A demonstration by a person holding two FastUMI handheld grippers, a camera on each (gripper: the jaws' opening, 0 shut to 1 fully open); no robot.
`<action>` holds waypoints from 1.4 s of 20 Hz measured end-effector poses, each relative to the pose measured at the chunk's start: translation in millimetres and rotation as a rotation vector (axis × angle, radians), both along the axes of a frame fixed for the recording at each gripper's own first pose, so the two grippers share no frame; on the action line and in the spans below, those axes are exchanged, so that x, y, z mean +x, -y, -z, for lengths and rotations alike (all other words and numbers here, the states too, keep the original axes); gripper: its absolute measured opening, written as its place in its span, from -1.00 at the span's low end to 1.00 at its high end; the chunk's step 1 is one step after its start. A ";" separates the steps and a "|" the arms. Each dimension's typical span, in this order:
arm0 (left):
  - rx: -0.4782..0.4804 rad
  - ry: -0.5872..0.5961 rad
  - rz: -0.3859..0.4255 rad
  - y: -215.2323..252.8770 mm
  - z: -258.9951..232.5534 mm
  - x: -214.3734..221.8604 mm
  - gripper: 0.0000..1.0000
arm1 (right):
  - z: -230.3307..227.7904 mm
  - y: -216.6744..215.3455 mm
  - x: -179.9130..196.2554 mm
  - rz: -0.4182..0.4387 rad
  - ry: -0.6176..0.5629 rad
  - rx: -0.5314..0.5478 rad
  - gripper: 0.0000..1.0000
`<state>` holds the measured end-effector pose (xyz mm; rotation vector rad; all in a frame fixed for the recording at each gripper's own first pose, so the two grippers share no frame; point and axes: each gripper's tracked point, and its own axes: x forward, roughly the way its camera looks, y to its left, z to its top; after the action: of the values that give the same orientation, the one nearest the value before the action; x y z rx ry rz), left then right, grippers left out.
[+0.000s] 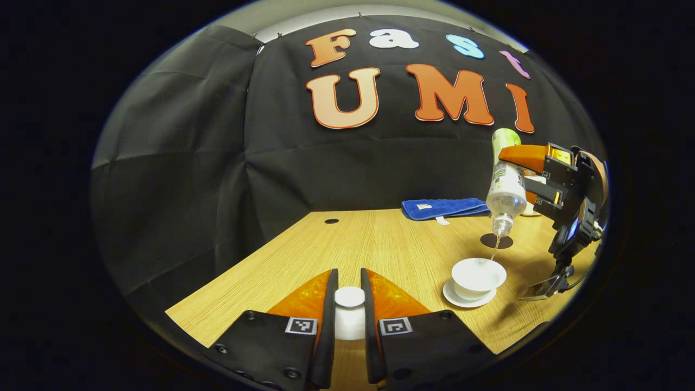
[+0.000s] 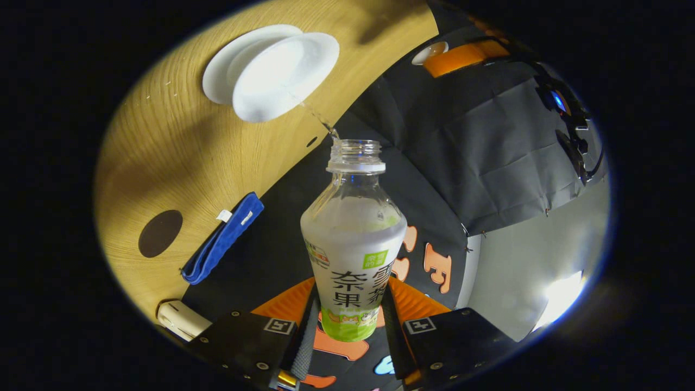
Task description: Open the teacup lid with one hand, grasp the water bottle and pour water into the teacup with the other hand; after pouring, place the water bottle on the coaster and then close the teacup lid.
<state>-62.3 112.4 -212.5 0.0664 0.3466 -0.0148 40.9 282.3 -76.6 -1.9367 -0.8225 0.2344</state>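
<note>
1. The teacup lid (image 1: 349, 312) is gripped between the jaws of the left gripper (image 1: 347, 304), which are closed on its sides; it is held near the front edge of the worktop (image 1: 336, 244), clear of the cup.
2. The water bottle (image 2: 353, 255) is clamped at its labelled lower body by the jaws of the right gripper (image 2: 347, 320). In the left gripper view it is seen nearly inverted, with its long axis steep and its open mouth pointing down.
3. A thin stream of water is seen running from the bottle mouth into the white teacup (image 1: 478, 277), which stands on its saucer (image 1: 467, 298) toward the right part of the worktop. Pouring is judged to be under way.
4. The dark round coaster (image 1: 497, 240) lies just behind the teacup, almost directly under the bottle, with a folded blue cloth (image 1: 442, 208) at the back edge.
5. The coming move turns on the bottle being righted, mouth up, and set down slightly beyond the cup; the right gripper is nearer the coaster.
6. The lid lies to the left of the cup, so a rightward carry is expected for closing.
</note>
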 end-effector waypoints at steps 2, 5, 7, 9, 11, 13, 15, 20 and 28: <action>0.001 0.000 0.007 4.1 0.6 -0.2 -0.47 | 4.5 -4.1 -3.3 -0.011 -0.001 -0.005 0.17; -0.007 0.006 0.018 10.9 -5.8 1.8 -0.47 | 20.9 0.0 -0.8 0.014 -0.072 0.026 0.18; -0.014 0.016 0.027 18.0 -7.0 3.8 -0.45 | 38.6 5.5 5.0 0.046 -0.199 0.090 0.18; -0.027 0.023 0.043 27.5 -9.1 4.8 -0.46 | 46.7 8.2 5.8 0.069 -0.316 0.175 0.18; -0.036 0.031 0.061 38.2 -12.4 6.8 -0.45 | 53.9 10.3 3.7 0.089 -0.438 0.279 0.19; -0.041 0.045 0.079 49.6 -17.5 8.7 -0.46 | 58.3 13.4 7.9 0.111 -0.567 0.389 0.19; -0.052 0.061 0.095 62.3 -27.6 15.9 -0.45 | 62.9 14.9 10.2 0.133 -0.681 0.506 0.19; -0.079 0.094 0.133 88.5 -40.4 24.0 -0.46 | 47.5 40.9 21.7 0.156 -0.883 0.831 0.22; -0.120 0.125 0.166 118.7 -50.1 34.3 -0.45 | 22.4 72.7 62.6 0.125 -1.147 1.293 0.19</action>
<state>-28.0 -6.3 -162.4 -0.0230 0.2141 -0.1947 103.6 209.6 -99.0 -0.4229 0.0347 0.4995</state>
